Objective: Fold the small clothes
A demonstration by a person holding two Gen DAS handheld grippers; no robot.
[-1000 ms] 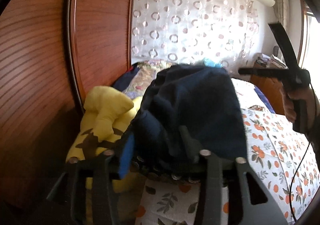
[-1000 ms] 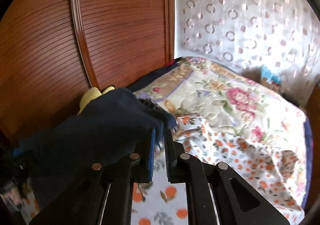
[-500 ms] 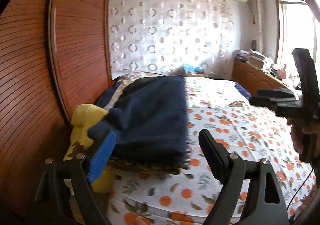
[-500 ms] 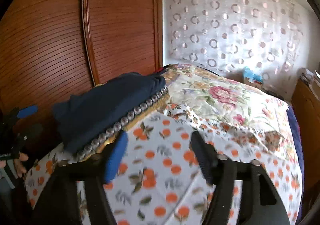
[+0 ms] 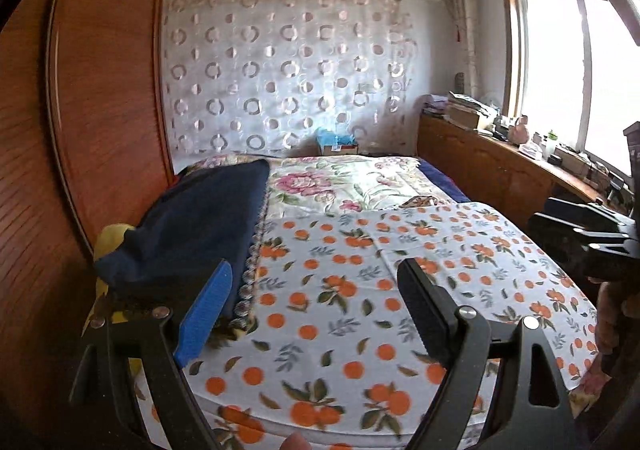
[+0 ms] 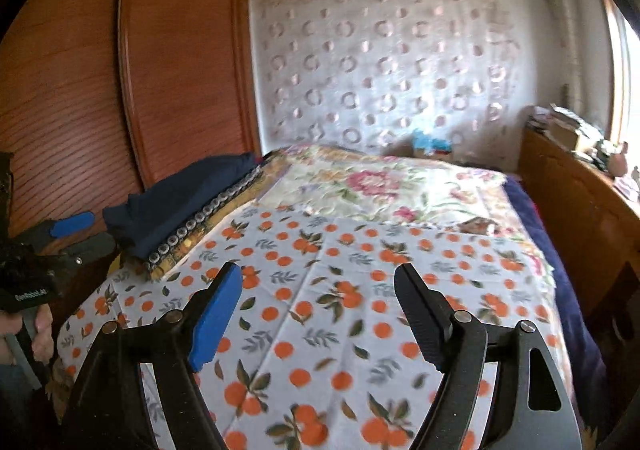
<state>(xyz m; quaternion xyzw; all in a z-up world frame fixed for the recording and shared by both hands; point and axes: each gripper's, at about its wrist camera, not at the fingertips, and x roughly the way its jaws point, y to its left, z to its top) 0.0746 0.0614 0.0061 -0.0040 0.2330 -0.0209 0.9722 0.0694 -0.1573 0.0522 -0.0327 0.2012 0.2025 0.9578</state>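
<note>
Looking across the bed [image 5: 360,290], we see its orange-print sheet [image 6: 340,310] spread flat, with a floral quilt [image 5: 340,185] beyond it. The folded navy garment [image 5: 200,221] lies on a bead-trimmed cloth [image 6: 200,221] at the bed's left edge, beside the wooden wardrobe [image 5: 100,89]. Our left gripper [image 5: 316,302] hovers just right of it, its 2 fingers spread wide and holding nothing. Our right gripper [image 6: 320,306] hangs over the sheet, equally parted and bare.

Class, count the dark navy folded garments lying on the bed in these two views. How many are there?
1. The navy garment lies folded on the trimmed pile at the bed's left edge, beside the wooden wardrobe. Others may be hidden beneath it.
</note>
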